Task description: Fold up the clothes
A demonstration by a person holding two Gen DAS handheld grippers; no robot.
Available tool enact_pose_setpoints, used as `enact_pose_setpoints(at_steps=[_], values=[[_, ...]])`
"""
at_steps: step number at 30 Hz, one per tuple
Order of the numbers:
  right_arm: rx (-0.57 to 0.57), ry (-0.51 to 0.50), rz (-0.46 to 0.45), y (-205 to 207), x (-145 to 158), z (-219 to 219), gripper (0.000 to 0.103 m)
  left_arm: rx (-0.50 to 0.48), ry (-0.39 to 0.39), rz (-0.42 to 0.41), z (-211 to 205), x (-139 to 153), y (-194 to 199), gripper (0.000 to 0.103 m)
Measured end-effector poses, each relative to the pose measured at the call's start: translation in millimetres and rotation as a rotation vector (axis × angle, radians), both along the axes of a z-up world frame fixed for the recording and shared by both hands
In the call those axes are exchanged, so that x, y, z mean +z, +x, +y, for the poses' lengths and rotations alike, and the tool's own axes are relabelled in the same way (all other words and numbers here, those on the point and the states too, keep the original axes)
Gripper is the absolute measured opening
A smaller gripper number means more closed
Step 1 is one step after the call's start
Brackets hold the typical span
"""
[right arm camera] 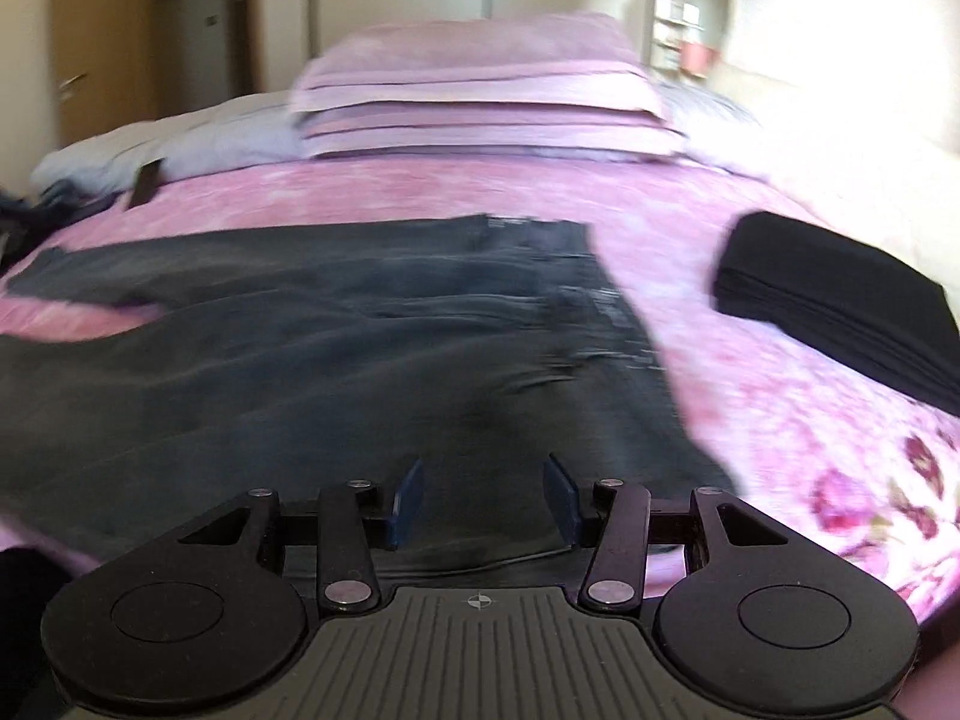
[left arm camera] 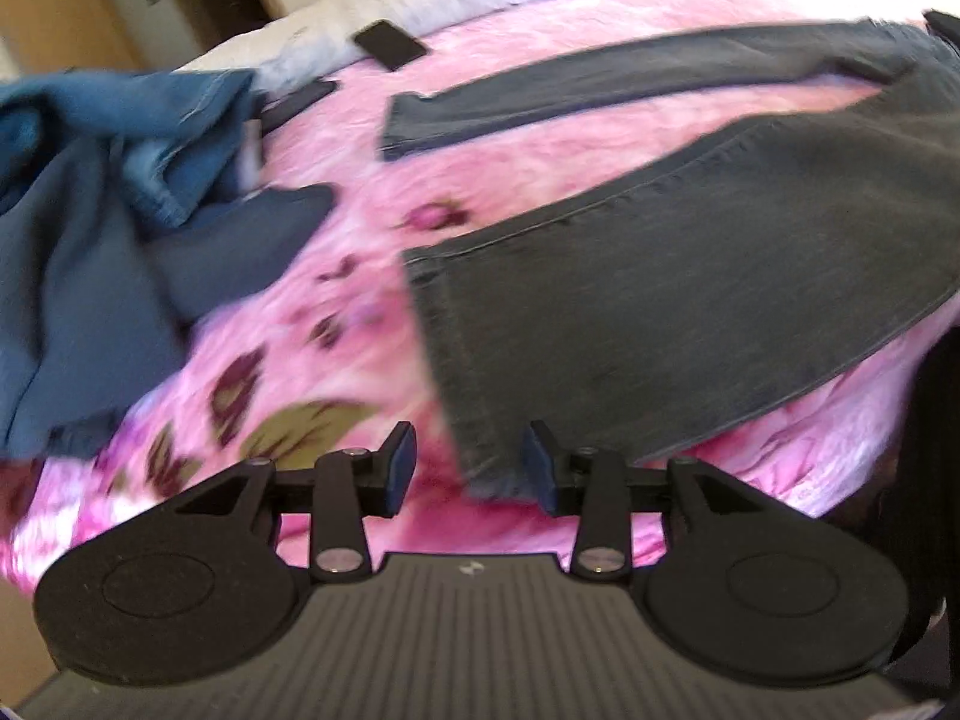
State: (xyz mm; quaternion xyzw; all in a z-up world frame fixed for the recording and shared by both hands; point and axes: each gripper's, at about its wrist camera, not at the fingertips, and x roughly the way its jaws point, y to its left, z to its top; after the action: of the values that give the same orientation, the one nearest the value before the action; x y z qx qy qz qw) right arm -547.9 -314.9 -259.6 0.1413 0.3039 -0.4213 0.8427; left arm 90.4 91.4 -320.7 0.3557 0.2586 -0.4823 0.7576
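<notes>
Left gripper [left arm camera: 468, 462] is hanging with its jaws parted and nothing pinched, the frayed hem of the dark jeans [left arm camera: 690, 300] lying just ahead, between the pads but not pressed. Right gripper [right arm camera: 483, 498] is gaping too, empty, hovering over the jeans' upper part, the waistband edge just beneath it. The jeans are lying spread flat across the pink floral bedspread [left arm camera: 336, 360], one leg stretching away beyond. Looks like we're sitting between folds: both tongs free, lining up for fresh holds. The next move is likely calling for a pinch on hem and waist together, then a carry across.

Left view alone is showing the heap of blue clothes [left arm camera: 90, 228] off to the left. Right view alone is giving us the folded black garment [right arm camera: 834, 306] to the right and the stacked pillows [right arm camera: 480, 84] far ahead.
</notes>
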Motion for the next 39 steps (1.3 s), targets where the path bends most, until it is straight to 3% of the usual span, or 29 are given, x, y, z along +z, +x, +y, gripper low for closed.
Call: enact_pose_setpoints(at_steps=[2, 4, 5, 9, 15, 20, 32, 39], values=[[0.025, -0.004, 0.013, 17.1, -2.8, 16.5, 0.050, -0.020, -0.010, -0.029, 5.4, 5.2, -6.1, 0.038], [0.054, -0.013, 0.025, 34.4, -4.9, 35.3, 0.068, -0.049, -0.012, -0.065, 9.0, 9.6, -14.7, 0.038], [0.073, -0.024, 0.029, 43.4, -5.1, 46.2, 0.071, -0.068, -0.012, -0.083, 10.1, 11.2, -20.7, 0.038], [0.170, -0.060, 0.097, 72.1, -9.0, 79.7, 0.071, -0.144, -0.021, -0.151, 12.0, 17.8, -46.7, 0.043], [0.260, -0.137, 0.380, 90.8, -17.9, 111.4, 0.071, -0.224, -0.016, -0.221, 9.2, 21.0, -85.8, 0.053], [0.264, -0.103, 0.510, 91.6, -26.7, 110.7, 0.071, -0.261, -0.003, -0.232, 1.8, 17.8, -110.8, 0.065], [0.178, -0.082, 0.529, 71.1, -23.7, 105.9, 0.071, -0.297, 0.013, -0.259, -4.0, 11.0, -140.6, 0.086], [0.201, -0.127, 0.512, 72.7, -18.9, 105.9, 0.071, -0.329, 0.020, -0.295, -3.1, 10.2, -154.4, 0.089]])
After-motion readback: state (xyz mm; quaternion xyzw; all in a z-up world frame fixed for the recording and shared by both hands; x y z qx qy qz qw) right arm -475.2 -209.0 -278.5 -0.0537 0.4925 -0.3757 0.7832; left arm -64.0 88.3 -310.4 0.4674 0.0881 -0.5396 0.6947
